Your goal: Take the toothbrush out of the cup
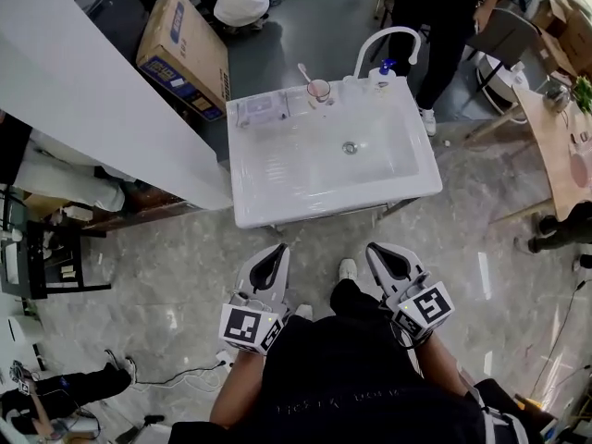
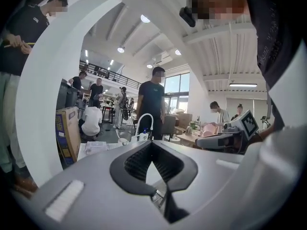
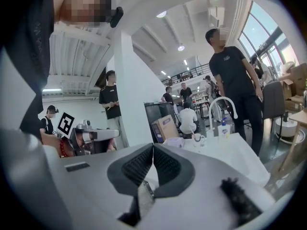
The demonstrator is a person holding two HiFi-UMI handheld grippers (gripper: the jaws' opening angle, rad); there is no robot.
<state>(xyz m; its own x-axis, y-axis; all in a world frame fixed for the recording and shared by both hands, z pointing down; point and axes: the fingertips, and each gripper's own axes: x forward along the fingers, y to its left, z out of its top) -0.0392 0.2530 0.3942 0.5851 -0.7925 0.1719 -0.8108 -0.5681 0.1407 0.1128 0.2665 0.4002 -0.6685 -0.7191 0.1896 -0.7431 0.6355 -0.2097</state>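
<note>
Left gripper view shows the left gripper [image 2: 152, 145] with its jaws pressed together at the tips and nothing between them. The right gripper [image 3: 153, 147] looks the same in its own view: jaws closed tip to tip, holding nothing. In the head view both are held low in front of the person, side by side. They are well apart from the sink [image 1: 333, 203] and touch nothing.

One cup [image 1: 319, 90] stands on the sink's back rim, just left of the one faucet [image 1: 384, 35]. One toothbrush [image 1: 303, 71] stands in the cup, its upper end leaning left. One bottle [image 1: 384, 67] stands by the faucet's base.

Floor [image 1: 185, 257] lies between the two grippers and the sink's front edge. A white wall [image 1: 74, 81] runs close along the sink's left side, with one box [image 1: 183, 49] against it further back. A bystander [image 1: 444, 17] stands behind the sink's back right corner, near the faucet.
</note>
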